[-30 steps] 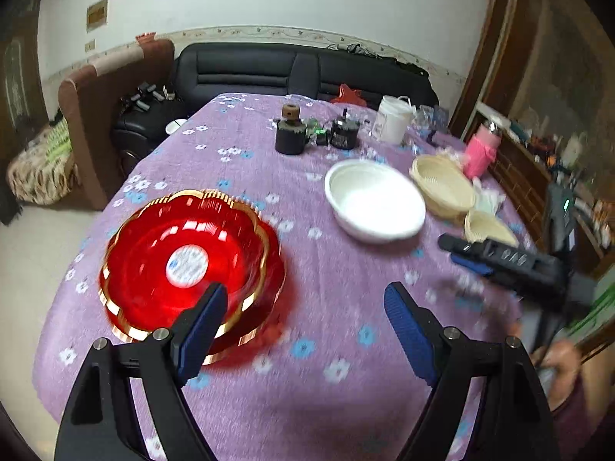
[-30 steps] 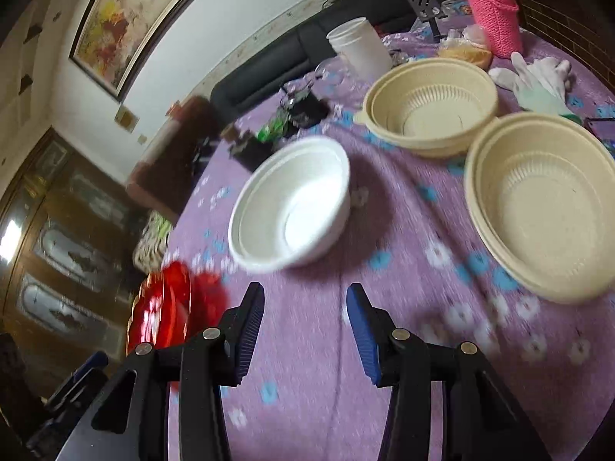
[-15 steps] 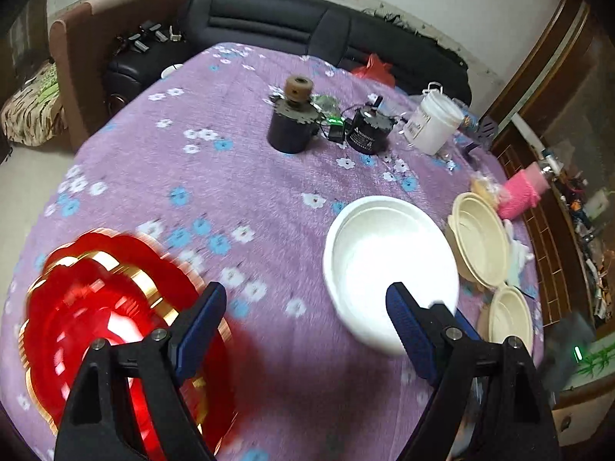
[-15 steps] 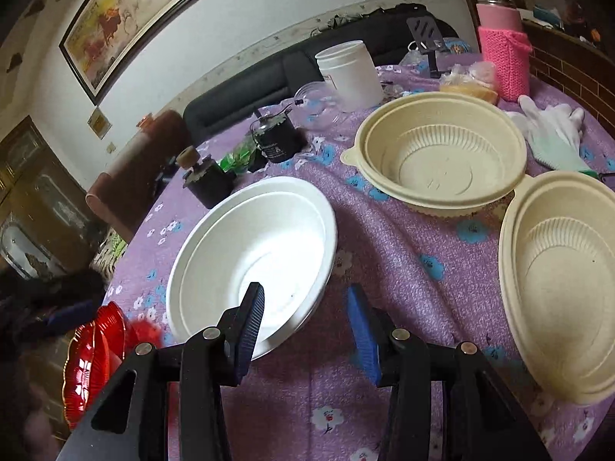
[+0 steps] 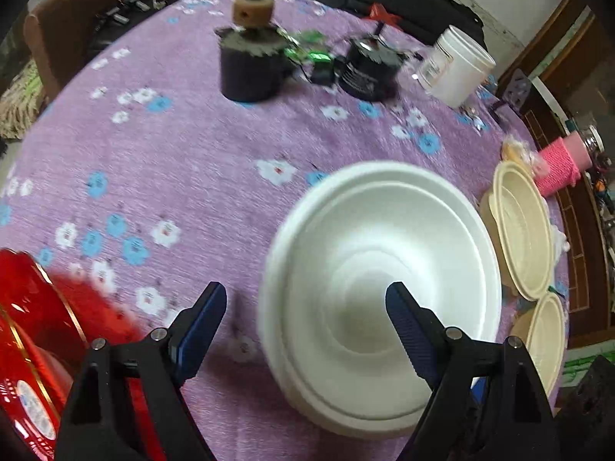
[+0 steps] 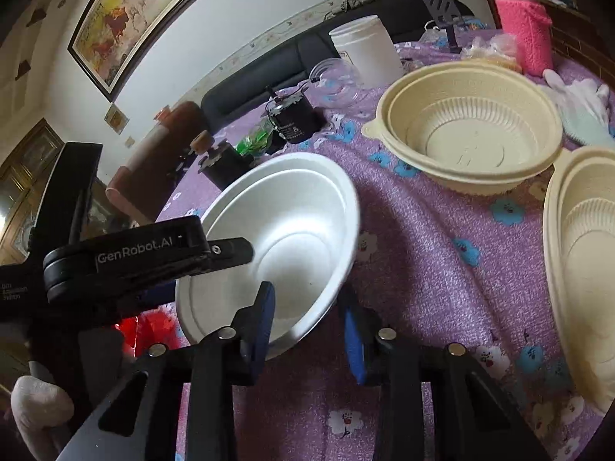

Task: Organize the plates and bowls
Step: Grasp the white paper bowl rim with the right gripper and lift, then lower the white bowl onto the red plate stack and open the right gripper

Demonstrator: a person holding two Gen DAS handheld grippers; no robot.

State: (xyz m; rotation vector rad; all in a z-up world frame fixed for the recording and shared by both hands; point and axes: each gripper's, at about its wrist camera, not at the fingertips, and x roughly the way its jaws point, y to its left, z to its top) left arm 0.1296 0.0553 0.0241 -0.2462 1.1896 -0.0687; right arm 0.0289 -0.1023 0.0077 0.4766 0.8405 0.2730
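A white foam bowl (image 5: 376, 288) sits on the purple flowered tablecloth (image 5: 173, 161). My left gripper (image 5: 305, 296) hangs open above the bowl's left rim, one finger over the inside and one over the cloth. In the right wrist view, one of its fingers (image 6: 230, 249) reaches over the white bowl's (image 6: 292, 230) far-left edge. My right gripper (image 6: 307, 299) straddles the bowl's near rim and its jaws are closing. One pad is inside the bowl, the other outside, and a gap still shows. Stacked red plates with gold edges (image 5: 30, 326) lie at the lower left.
Two cream plastic bowls (image 6: 469, 134) (image 6: 584, 261) stand to the right of the white one. Farther back are a white jar (image 5: 457, 65), two black motors (image 5: 250, 65) (image 5: 369, 69), a pink-sleeved bottle (image 6: 522, 30) and a white glove (image 6: 584, 111). A gloved hand (image 6: 38, 403) holds the left gripper.
The left gripper swept right and down from the red plates to over the white bowl. The right gripper came up to the bowl's near rim and its jaws narrowed.
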